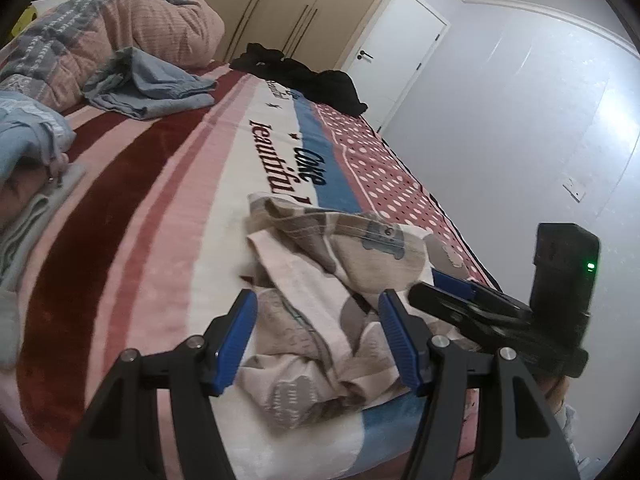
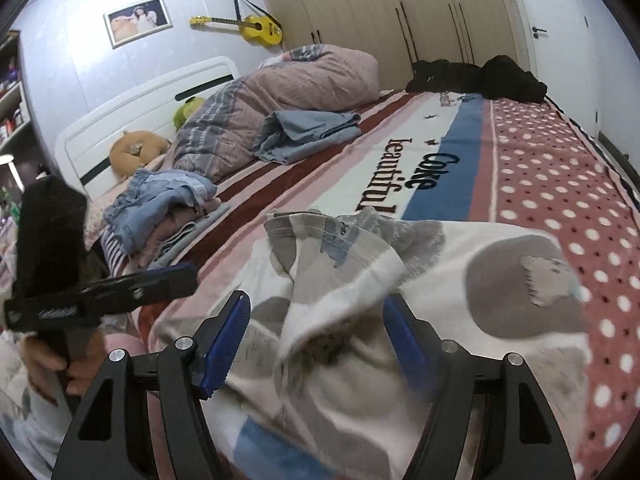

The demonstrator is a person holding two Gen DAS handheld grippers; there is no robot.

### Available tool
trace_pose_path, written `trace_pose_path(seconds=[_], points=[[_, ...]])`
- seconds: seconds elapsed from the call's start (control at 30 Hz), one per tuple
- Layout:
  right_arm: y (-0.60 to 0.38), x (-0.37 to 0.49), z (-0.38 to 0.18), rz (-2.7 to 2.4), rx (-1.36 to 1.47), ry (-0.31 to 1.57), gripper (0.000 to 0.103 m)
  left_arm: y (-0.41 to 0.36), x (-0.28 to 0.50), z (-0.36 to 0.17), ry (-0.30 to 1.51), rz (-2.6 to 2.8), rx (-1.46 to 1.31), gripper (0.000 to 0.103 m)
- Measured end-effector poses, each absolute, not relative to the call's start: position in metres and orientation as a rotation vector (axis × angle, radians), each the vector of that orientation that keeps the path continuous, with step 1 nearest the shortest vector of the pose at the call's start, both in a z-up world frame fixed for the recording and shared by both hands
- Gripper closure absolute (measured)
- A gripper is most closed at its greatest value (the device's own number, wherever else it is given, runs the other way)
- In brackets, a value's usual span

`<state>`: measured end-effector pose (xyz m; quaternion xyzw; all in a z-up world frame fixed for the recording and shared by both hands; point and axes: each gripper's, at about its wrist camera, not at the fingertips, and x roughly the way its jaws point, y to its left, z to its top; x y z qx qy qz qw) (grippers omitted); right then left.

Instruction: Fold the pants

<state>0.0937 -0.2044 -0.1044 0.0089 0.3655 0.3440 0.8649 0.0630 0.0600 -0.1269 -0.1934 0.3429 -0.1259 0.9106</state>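
Beige patterned pants (image 1: pixel 320 280) lie crumpled at the bed's (image 1: pixel 140 220) near edge, left tool (image 1: pixel 318 320) and right tool (image 2: pixel 316 320) both wide open over them, gripping nothing.

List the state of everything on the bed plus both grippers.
Left gripper: open, over the pants.
Right gripper: open, fabric between its fingers.
Patterned pants: crumpled, unfolded.
Blue garment: loosely folded, by the duvet.
Denim pile: stacked.
Black clothes: heaped at far edge.
Door: closed.
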Motion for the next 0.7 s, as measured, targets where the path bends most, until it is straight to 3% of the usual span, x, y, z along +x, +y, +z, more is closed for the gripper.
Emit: trace_pose_path(seconds=[0.03,0.07,0.1,0.3,0.7], points=[[-0.2,0.097,-0.106,0.704,0.01,0.771,0.066,0.063,0.062,-0.127,0.704,-0.255,-0.401,0.044],[-0.196,0.098,-0.107,0.705,0.013,0.774,0.079,0.068,0.061,-0.128,0.702,-0.247,-0.406,0.044],[-0.192,0.099,-0.107,0.737,0.026,0.784,0.101,0.072,0.061,-0.128,0.701,-0.241,-0.409,0.044],[-0.167,0.073,-0.104,0.896,-0.013,0.77,0.1,0.094,0.061,-0.135,0.697,-0.222,-0.44,0.044],[-0.145,0.044,-0.135,1.019,-0.138,0.925,0.097,0.105,0.07,-0.139,0.698,-0.25,-0.444,0.044]])
